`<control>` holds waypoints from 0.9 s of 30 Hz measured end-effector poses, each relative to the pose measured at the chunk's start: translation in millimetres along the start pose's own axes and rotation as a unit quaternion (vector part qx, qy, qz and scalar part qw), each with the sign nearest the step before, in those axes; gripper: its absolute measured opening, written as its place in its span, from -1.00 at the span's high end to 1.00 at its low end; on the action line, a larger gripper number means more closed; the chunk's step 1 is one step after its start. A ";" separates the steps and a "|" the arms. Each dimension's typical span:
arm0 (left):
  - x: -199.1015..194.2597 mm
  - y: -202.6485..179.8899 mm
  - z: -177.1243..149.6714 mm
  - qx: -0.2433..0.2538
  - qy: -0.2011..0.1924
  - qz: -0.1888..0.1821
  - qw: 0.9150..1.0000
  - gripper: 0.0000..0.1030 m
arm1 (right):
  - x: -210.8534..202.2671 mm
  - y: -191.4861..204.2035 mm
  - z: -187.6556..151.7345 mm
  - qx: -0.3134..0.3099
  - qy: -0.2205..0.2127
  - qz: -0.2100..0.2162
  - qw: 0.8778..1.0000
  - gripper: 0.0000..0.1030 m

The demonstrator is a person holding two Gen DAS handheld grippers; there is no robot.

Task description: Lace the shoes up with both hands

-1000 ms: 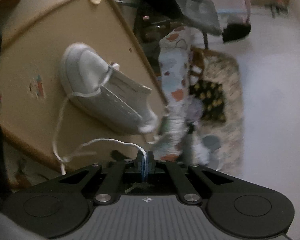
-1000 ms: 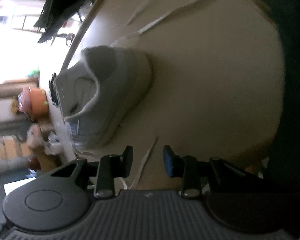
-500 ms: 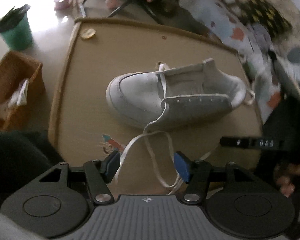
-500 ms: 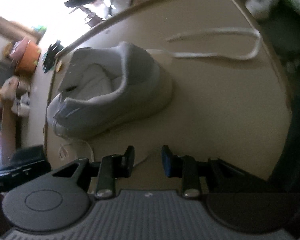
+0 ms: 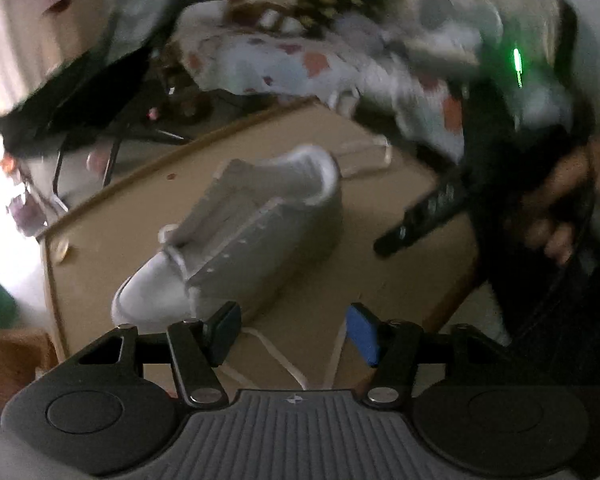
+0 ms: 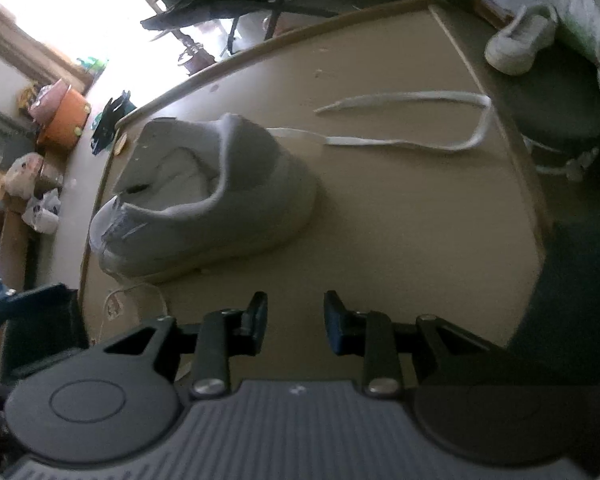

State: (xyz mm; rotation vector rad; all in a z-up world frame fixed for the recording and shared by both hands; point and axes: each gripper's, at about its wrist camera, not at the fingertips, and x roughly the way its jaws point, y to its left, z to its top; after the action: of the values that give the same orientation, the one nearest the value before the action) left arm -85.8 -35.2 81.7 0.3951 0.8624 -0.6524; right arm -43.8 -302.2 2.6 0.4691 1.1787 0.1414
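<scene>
The white shoe [image 5: 236,236] is seen on the tabletop [image 5: 380,240] just beyond the closing, empty left claw [image 5: 294,332], lace [image 5: 276,352] lying loose beneath

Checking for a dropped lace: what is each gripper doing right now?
Left gripper: jaws closing, lace loose between them, not gripped.
Right gripper: open, holding nothing.

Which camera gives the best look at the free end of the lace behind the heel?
The right wrist view. There the lace lies sharp and whole, looping across the table behind the shoe. The left wrist view is blurred; it shows only a short piece past the heel and another stretch between the left gripper's fingers.
</scene>
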 end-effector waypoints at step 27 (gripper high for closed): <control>91.3 -59.5 8.5 0.090 0.031 -0.035 0.995 0.80 | 3.0 -20.5 -8.4 0.029 0.002 0.023 0.999 0.40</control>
State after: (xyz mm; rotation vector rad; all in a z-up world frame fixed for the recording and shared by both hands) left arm -77.2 -117.3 10.2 0.5520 0.8813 -0.7897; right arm -53.1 -317.2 -11.2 0.5473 1.1792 0.1470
